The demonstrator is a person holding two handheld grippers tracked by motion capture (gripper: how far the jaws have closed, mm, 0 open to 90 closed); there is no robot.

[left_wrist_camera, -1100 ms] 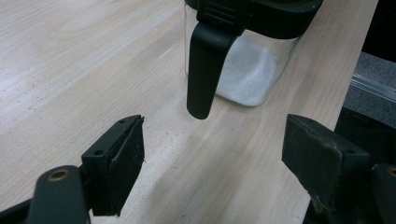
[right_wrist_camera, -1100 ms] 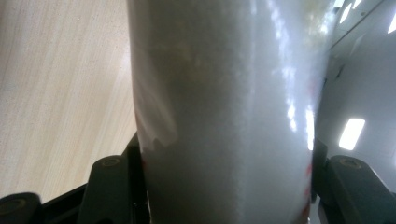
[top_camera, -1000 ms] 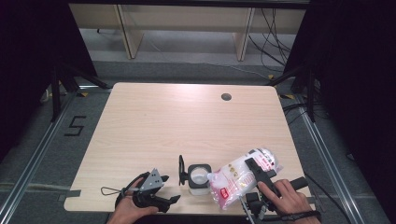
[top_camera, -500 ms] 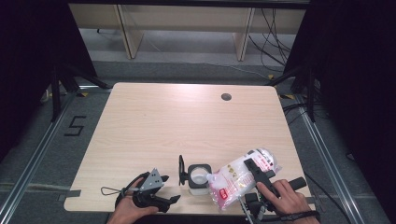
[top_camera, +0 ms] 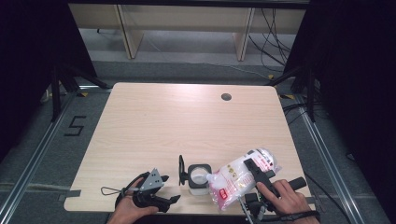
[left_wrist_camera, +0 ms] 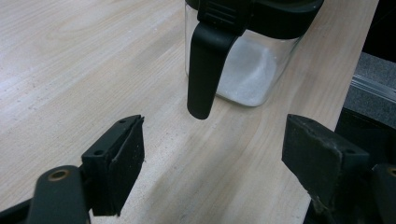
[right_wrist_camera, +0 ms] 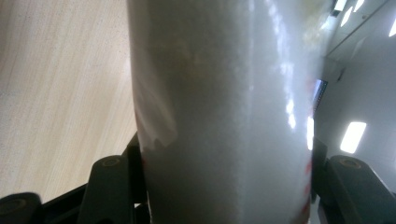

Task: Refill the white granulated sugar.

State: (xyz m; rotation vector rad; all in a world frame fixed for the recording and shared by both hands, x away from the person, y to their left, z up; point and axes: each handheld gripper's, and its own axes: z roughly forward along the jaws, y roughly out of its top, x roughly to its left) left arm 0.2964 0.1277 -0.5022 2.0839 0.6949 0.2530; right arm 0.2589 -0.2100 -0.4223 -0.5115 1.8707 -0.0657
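1. Pale wood-grain table point(top_camera: 154, 126) is seen from the high view, set on a grey floor with a dark "5" mark point(top_camera: 74, 125) to its left and a round grommet hole point(top_camera: 226, 97) near the far edge. Near the front edge stands a clear square jar point(top_camera: 198, 177) with a black rim and an open lid point(top_camera: 181, 170) hanging at its left side. A plastic bag point(top_camera: 238, 179) of white granules is tipped with its corner over the jar mouth, held by the right gripper point(top_camera: 254, 168). Compared with a second ago, the bag and both hands are seen in almost the same place, with only a slight settling of the bag; pouring is judged to be under way or just finishing. Red printing on the bag is too small to be read. The left gripper point(top_camera: 161, 198) rests at the jar's left, apart from it.

2. From the left gripper view, the jaws are spread wide with nothing between them. The jar point(left_wrist_camera: 243, 70) is seen ahead, white granules covering its bottom, the black lid flap point(left_wrist_camera: 205, 70) hanging in front.

3. From the right gripper view, the bag point(right_wrist_camera: 219, 116) is pinched between the jaws, its white contents pressed against the film; red edging shows, but no lettering is legible.
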